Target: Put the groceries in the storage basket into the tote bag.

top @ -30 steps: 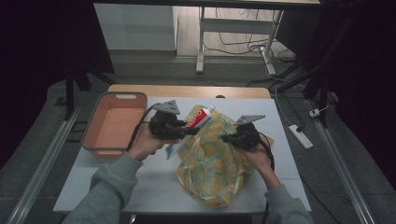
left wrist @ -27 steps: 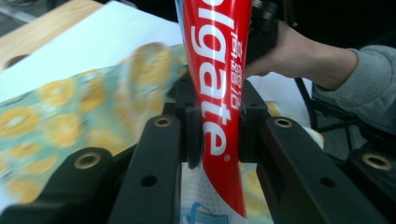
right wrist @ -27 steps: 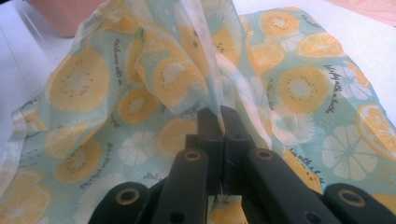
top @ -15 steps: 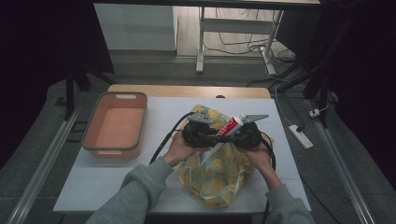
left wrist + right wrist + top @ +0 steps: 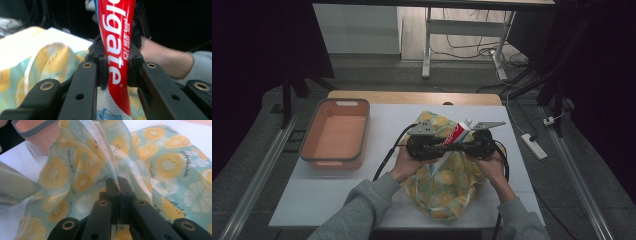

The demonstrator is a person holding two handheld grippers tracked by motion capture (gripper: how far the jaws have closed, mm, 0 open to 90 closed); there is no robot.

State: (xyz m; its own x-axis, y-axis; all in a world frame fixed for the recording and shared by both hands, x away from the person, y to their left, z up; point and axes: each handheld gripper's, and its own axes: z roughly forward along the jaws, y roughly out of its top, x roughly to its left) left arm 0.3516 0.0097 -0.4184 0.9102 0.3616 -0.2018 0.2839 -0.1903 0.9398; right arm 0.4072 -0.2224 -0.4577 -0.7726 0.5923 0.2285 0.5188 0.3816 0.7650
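A red and white toothpaste tube (image 5: 455, 136) (image 5: 115, 47) stands clamped in my left gripper (image 5: 443, 147) (image 5: 116, 65), cap end pointing away from the person. The tube hangs over a fabric bag (image 5: 447, 180) (image 5: 160, 167) printed with yellow citrus slices. My right gripper (image 5: 468, 148) (image 5: 118, 185) is shut on a fold of that bag's rim and holds it raised. In the high view the two grippers meet tip to tip above the bag's mouth. The bag's inside is hidden.
A salmon-coloured tub (image 5: 335, 135) (image 5: 37, 132) with a grey rim stands at the table's left. The white table top (image 5: 337, 195) has bare room at its front left. Cables and a power strip (image 5: 533, 146) lie on the floor at the right.
My left gripper has carried the toothpaste tube to the right, from beside the bag to over its middle, close against the right gripper. The right gripper has kept its hold on the bag.
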